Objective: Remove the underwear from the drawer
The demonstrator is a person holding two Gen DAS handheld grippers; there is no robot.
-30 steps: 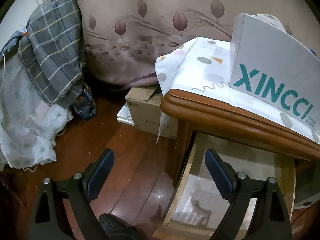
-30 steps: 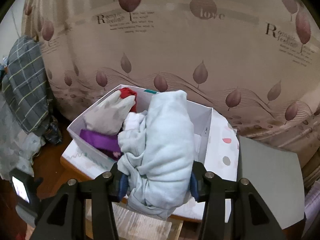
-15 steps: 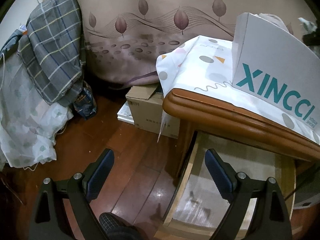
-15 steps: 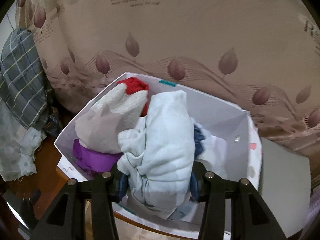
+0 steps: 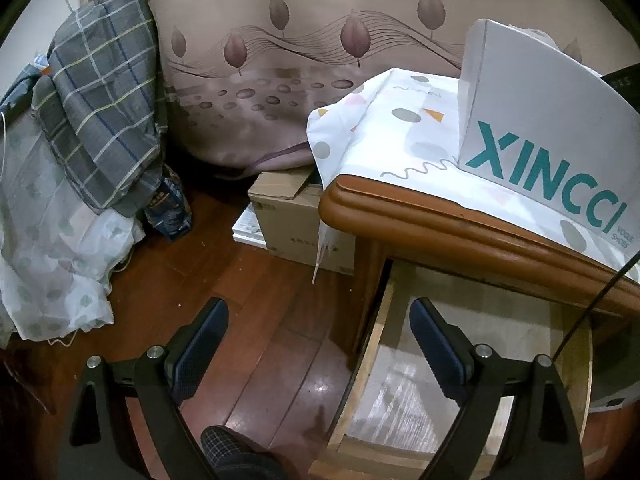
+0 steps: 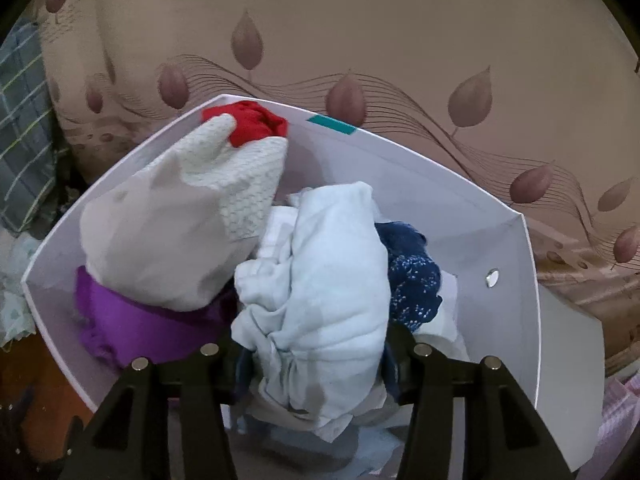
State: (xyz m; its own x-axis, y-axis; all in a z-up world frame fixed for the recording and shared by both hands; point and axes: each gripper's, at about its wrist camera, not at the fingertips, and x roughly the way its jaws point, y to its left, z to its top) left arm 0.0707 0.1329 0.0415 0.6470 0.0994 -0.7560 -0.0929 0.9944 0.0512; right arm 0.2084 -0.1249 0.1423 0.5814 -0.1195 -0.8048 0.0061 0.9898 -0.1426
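Note:
My right gripper (image 6: 316, 356) is shut on a pale blue bundle of underwear (image 6: 320, 280) and holds it inside a white XINCCI box (image 6: 460, 200). The box also holds a white mesh garment (image 6: 176, 232), a red one (image 6: 248, 124), a purple one (image 6: 132, 320) and a dark blue one (image 6: 412, 276). In the left wrist view the box (image 5: 532, 120) stands on the nightstand top (image 5: 460, 236), above the open wooden drawer (image 5: 460, 368). No clothing shows in the visible part of the drawer. My left gripper (image 5: 320, 340) is open and empty, over the drawer's left edge.
A patterned cloth (image 5: 392, 128) covers the nightstand top. A cardboard box (image 5: 296, 220) sits on the wooden floor (image 5: 224, 304) to its left. A plaid cloth (image 5: 100, 108) and white netting (image 5: 52, 256) hang at the left. A leaf-print curtain (image 6: 360, 40) is behind.
My right gripper has carried the pale blue underwear forward and down into the white box. My left gripper has stayed nearly still.

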